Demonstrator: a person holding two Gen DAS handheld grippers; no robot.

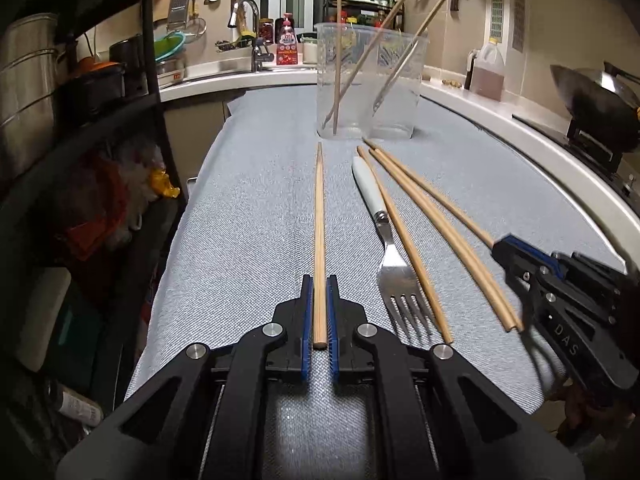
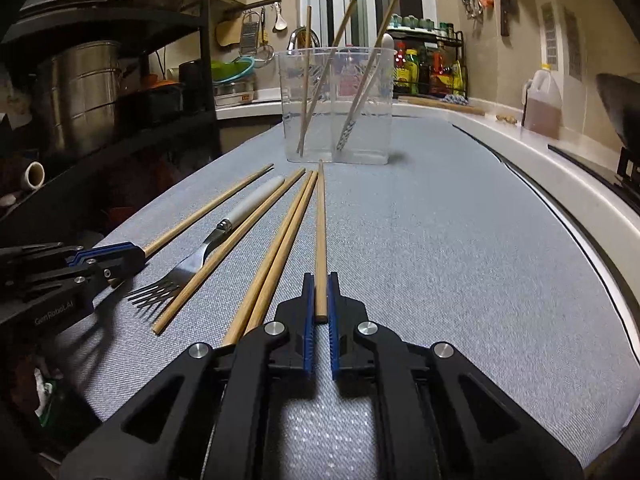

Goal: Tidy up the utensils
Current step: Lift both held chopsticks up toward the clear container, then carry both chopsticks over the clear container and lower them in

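My left gripper (image 1: 319, 285) is shut on the near end of a wooden chopstick (image 1: 319, 208) that lies pointing at the clear two-part container (image 1: 400, 80). My right gripper (image 2: 320, 278) is shut on another chopstick (image 2: 320, 220), which also points at the container (image 2: 372, 120). Between the two held sticks lie a white-handled fork (image 1: 394, 268) (image 2: 188, 266), a single chopstick (image 2: 224, 252) resting along the fork, and a close pair of chopsticks (image 2: 276, 248). Each gripper shows in the other view: the right gripper (image 1: 502, 246) and the left gripper (image 2: 138, 255). Several utensils stand in the container.
A grey cloth (image 1: 256, 200) covers the worktop. A black shelf rack (image 1: 152, 80) with steel pots stands along the left. A dark wok (image 1: 592, 96) and an oil jug (image 1: 486, 72) sit on the white counter to the right. The sink tap (image 1: 252, 12) is behind.
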